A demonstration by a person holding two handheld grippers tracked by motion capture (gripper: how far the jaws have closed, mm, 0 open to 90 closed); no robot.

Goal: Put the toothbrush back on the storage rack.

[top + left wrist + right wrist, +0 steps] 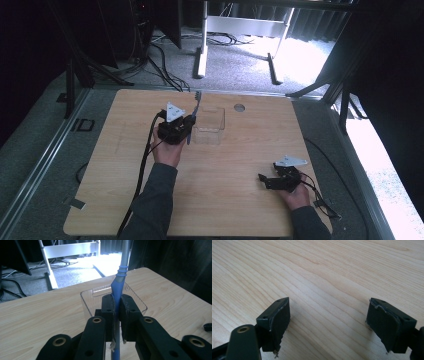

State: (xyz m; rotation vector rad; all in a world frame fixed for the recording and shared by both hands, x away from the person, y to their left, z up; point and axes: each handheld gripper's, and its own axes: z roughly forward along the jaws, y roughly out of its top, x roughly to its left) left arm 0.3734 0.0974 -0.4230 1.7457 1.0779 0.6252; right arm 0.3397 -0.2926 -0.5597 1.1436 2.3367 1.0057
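Here we have the left gripper (116,315), its jaws pinching a blue toothbrush (117,287) upright beside the clear box (86,301), where a loose pinch could let it tip outside; the right gripper (328,322) rests spread on the surface (324,270).

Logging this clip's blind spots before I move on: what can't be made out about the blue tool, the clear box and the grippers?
- Blue-handled grey-stemmed tool: head cut off by the left gripper view's top edge, tiny in the high view.
- Clear plastic box: the left gripper blocks its floor.
- Open right gripper: its body is small and dark in the high view.
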